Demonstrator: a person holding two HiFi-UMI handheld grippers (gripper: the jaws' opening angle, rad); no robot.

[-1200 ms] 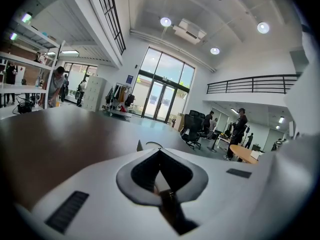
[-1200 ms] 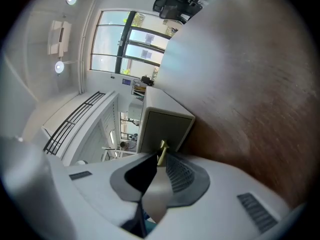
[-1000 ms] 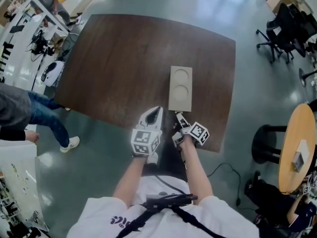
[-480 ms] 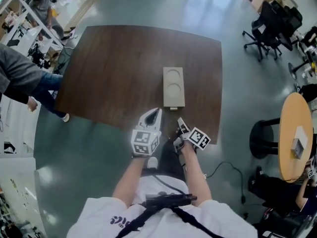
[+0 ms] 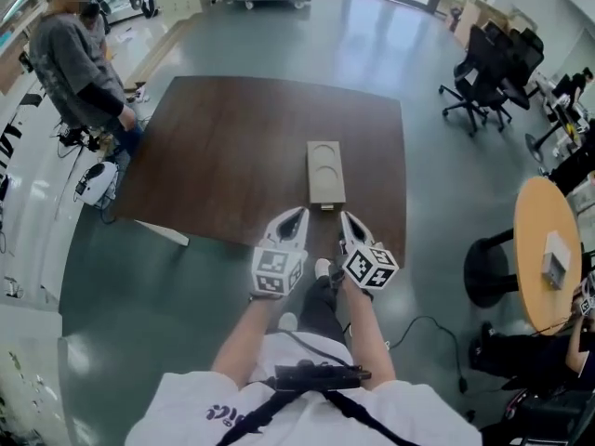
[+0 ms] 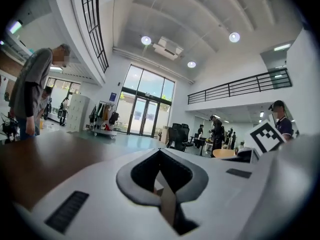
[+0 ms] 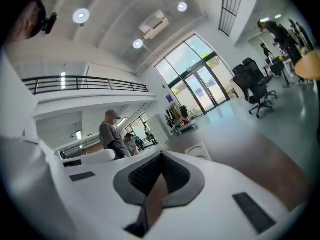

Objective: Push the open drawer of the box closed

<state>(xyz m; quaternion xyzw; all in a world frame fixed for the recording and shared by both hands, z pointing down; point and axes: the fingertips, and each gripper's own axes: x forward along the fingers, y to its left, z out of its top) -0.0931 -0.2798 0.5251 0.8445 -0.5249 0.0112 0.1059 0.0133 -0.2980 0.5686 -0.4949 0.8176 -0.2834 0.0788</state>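
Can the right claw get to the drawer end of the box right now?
Probably yes. The right claw, jaws just shut on nothing, hangs at the near edge of the table beside the drawer end of the box; nothing stands between them, and the left claw is on the other side.

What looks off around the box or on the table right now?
Nothing stands out. The box sits flat on the table, and nothing is spilled or damaged. Only a small tab pokes from its near end. Whether the drawer is open is too small to tell.
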